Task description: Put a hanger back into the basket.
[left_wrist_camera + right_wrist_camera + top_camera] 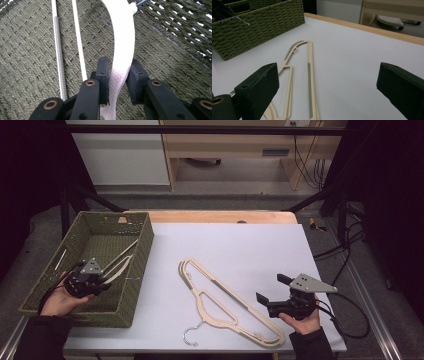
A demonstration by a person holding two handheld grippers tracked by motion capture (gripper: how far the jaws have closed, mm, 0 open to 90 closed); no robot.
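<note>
A white plastic hanger [123, 37] lies inside the green woven basket [145, 250], partly leaning toward its right wall. My left gripper [106, 280] reaches into the basket, and the hanger's arm runs between its jaws [118, 67]; the pads stand close on both sides with slim gaps, so I read it as open. A beige hanger [235, 297] with a metal hook [192, 335] lies flat on the white table top. My right gripper [271, 288] hovers just right of it, jaws wide open and empty [328, 77], pointing along the beige hanger [310, 75] toward the basket [262, 27].
A thin white bar and a ribbed strip [58, 50] lie on the basket floor. The table's wooden far edge [220, 216] borders the white sheet. Cables [345, 315] trail off the right side, and black frame rails [320, 195] stand at the back corners.
</note>
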